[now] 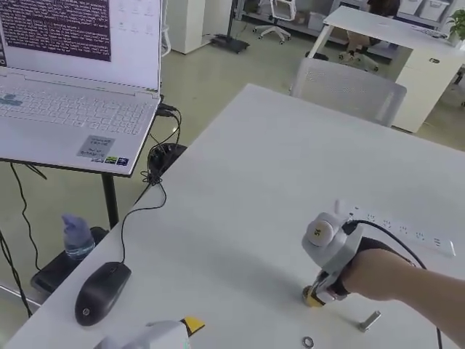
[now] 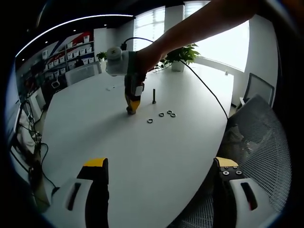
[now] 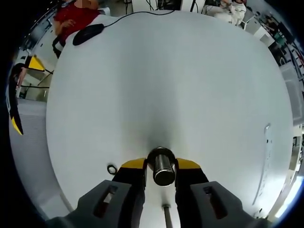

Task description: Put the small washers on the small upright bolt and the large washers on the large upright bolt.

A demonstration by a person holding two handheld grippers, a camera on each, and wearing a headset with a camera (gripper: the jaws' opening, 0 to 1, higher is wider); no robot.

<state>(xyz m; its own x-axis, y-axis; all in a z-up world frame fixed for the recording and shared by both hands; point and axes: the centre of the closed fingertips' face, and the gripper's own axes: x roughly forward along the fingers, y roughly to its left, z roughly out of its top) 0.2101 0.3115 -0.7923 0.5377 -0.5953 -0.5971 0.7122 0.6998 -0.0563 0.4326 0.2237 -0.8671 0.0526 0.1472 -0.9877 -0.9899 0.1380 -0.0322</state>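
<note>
White table (image 3: 156,71); silver bolt (image 3: 164,175); yellow-tipped grey right claw (image 3: 161,166).

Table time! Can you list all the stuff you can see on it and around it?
table: one, white, under everything
large bolt: one, silver, gripped by the right hand-held gripper
small bolt: one, dark, upright beside that gripper
washers: four, silver, flat near the small bolt
mouse: one, black, table's near corner
power strip: one, white, on the table's far side
laptop: one, white, on a stand beside the table
spray bottle: one, bluish, below the laptop
chair: one, grey mesh, behind the table
left hand-held gripper: one, grey and yellow, open
right hand-held gripper: one, grey and yellow, shut
hand: one, holding it
</note>
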